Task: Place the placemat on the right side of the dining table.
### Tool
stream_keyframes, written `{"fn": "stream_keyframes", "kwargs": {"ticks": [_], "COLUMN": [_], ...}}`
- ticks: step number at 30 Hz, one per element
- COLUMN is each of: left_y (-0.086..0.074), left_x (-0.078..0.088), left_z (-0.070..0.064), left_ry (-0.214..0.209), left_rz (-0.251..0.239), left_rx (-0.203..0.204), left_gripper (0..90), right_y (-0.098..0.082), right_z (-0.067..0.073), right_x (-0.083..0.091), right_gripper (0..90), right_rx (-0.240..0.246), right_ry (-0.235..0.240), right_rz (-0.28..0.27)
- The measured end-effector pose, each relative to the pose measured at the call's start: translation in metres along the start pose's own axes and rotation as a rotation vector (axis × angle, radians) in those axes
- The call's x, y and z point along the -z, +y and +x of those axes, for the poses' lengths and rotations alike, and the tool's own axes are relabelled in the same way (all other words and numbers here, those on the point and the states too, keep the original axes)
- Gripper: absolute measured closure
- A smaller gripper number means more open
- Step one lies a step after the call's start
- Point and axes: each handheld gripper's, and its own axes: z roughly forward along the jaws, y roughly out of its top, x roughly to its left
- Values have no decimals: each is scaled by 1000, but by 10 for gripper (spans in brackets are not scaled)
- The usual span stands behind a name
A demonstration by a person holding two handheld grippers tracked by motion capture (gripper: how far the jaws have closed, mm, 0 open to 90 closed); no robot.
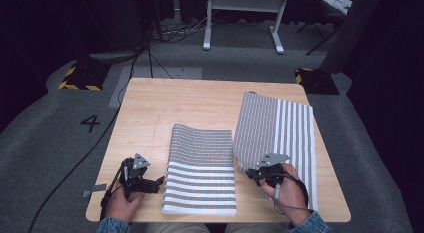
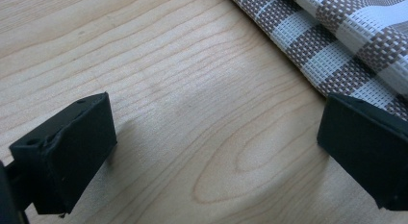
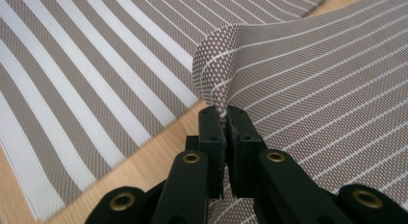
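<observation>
2 striped mats on worktop (image 1: 150, 100): right claw (image 3: 225, 119) clenched on right mat (image 3: 298, 75) corner; left claw (image 2: 211, 152) released beside centre mat (image 2: 337, 46)

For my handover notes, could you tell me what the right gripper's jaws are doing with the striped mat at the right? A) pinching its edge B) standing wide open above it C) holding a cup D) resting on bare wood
A: the right gripper has its jaws shut on the lifted edge of the striped mat.

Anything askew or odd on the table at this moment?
Nothing is damaged or spilled. The right placemat is not flat: its near left part is folded over, pinched by the right gripper. The middle placemat curls up at its far edge. The left gripper is open over bare wood.
</observation>
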Motion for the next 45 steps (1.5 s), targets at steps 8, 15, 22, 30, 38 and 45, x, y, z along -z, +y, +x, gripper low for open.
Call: {"fn": "stream_keyframes", "kwargs": {"ticks": [8, 15, 22, 30, 38, 45], "left_y": [0, 0, 0, 0, 0, 0], "left_x": [0, 0, 0, 0, 0, 0], "left_z": [0, 0, 0, 0, 0, 0], "left_ry": [-2, 1, -1, 0, -1, -1], "left_rz": [-1, 1, 3, 2, 0, 0], "left_rx": [1, 0, -1, 0, 0, 1], "left_gripper": [1, 1, 1, 1, 1, 1], "right_y": [-25, -40, -46, -53, -55, -57], "right_z": [-9, -15, -19, -20, -18, -18], "right_x": [17, 19, 23, 28, 33, 36], "right_gripper": [866, 866, 865, 860, 858, 847], "right_rx": [-3, -18, -26, -44, -48, -51], "right_ry": [-33, -65, -86, -91, -91, -89], "right_rz": [24, 26, 37, 35, 34, 28]}}
